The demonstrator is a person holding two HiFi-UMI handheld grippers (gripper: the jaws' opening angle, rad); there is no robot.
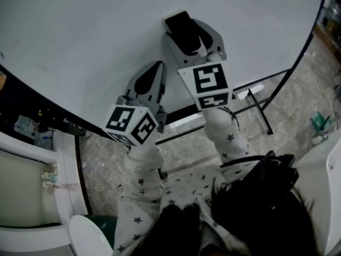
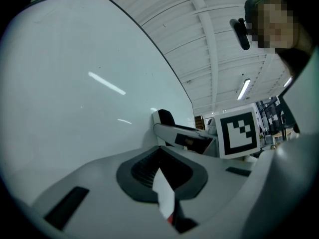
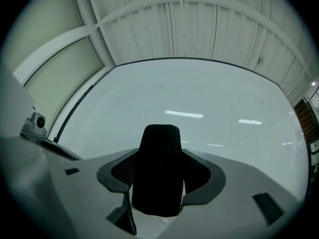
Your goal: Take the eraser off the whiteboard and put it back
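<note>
The whiteboard (image 1: 90,31) fills the upper part of the head view. My right gripper (image 1: 193,40) is shut on a black eraser (image 1: 182,28), which stands up between its jaws and points at the board. In the right gripper view the eraser (image 3: 158,158) sits clamped in the right gripper (image 3: 162,178), with the board (image 3: 209,103) behind it. Whether the eraser touches the board I cannot tell. My left gripper (image 1: 154,71) hovers beside it, lower left, shut and holding nothing. From the left gripper (image 2: 162,183) the eraser (image 2: 164,117) shows close to the board.
The board's black frame edge (image 1: 48,108) runs along its lower side, with its stand legs (image 1: 261,111) on the marble floor to the right. A white rounded object (image 1: 88,233) lies at the bottom left. Star-patterned sleeves (image 1: 144,180) reach up from below.
</note>
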